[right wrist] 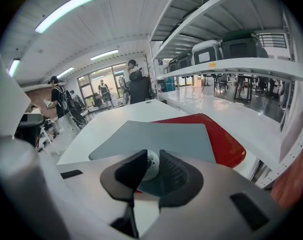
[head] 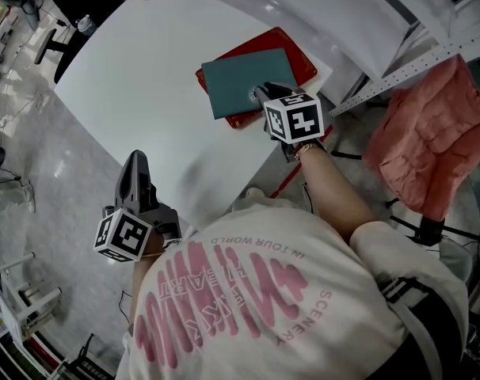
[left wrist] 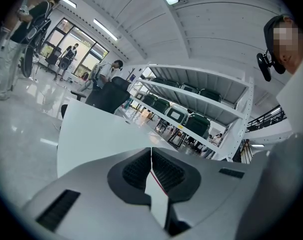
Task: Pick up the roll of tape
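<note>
1. The right gripper [head: 258, 93] reaches down at a slant, its jaws narrowed onto a small white tape [right wrist: 152, 166], with both pads against it.
2. The tape sits on a grey-green mat [head: 244, 81], which lies on a red tray [head: 299, 54] near a corner of the white table [head: 145, 77].
3. The left gripper [head: 135, 158] has its jaws pressed together and empty. It is at the table's near edge, well apart from the tray.

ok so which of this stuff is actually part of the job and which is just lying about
Part of the job: roll of tape, between the right tongs.
Just lying about: grey-green mat, red tray under it, pink cloth beside the table; left tongs shut, empty.
</note>
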Action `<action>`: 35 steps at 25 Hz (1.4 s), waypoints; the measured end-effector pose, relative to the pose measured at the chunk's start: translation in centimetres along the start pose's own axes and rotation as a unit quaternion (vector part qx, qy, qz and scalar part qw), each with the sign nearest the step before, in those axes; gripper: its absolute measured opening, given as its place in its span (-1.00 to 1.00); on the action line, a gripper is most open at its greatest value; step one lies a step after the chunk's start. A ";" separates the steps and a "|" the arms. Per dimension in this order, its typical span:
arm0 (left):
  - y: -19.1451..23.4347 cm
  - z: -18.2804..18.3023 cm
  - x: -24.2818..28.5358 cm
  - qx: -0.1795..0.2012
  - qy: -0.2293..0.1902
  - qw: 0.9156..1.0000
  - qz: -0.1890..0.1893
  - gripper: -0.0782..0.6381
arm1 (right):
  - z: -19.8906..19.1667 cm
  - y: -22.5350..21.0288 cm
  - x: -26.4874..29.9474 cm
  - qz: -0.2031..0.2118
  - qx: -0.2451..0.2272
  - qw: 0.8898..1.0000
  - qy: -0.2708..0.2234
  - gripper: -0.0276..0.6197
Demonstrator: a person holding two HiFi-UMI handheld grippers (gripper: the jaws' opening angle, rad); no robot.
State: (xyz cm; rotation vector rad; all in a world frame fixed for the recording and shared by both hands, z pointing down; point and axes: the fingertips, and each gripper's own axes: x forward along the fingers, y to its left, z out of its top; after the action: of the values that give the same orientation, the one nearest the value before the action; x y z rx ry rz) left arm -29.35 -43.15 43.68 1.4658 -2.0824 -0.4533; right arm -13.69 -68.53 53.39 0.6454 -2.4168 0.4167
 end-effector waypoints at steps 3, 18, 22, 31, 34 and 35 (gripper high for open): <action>-0.2 -0.1 0.6 0.001 -0.003 1.000 0.001 -0.71 | 0.0 -0.3 0.2 0.001 -0.001 1.000 -0.002 -0.63; -2.7 -0.4 2.8 0.011 -0.004 1.000 -0.022 -0.71 | 0.2 -1.0 -0.3 0.026 0.027 0.999 -0.008 -0.68; -3.2 -0.2 3.2 0.014 -0.008 1.000 -0.027 -0.71 | 0.3 -1.1 -0.7 0.027 0.023 0.999 -0.009 -0.69; -4.7 0.7 3.3 0.023 -0.015 0.998 -0.047 -0.71 | 1.7 -1.4 -2.6 0.008 0.017 0.999 -0.037 -0.70; -4.9 0.8 3.1 0.025 -0.016 0.998 -0.052 -0.71 | 2.4 -1.4 -3.4 -0.001 0.011 0.998 -0.058 -0.70; -5.0 0.9 3.1 0.025 -0.017 0.998 -0.053 -0.71 | 2.6 -1.4 -3.7 -0.004 0.012 0.998 -0.065 -0.70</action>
State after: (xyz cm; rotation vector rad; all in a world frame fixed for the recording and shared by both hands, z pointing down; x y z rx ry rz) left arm -26.94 -47.80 40.96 1.6140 -2.0626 -0.4721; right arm -11.56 -69.58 49.31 0.7113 -2.5341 0.4125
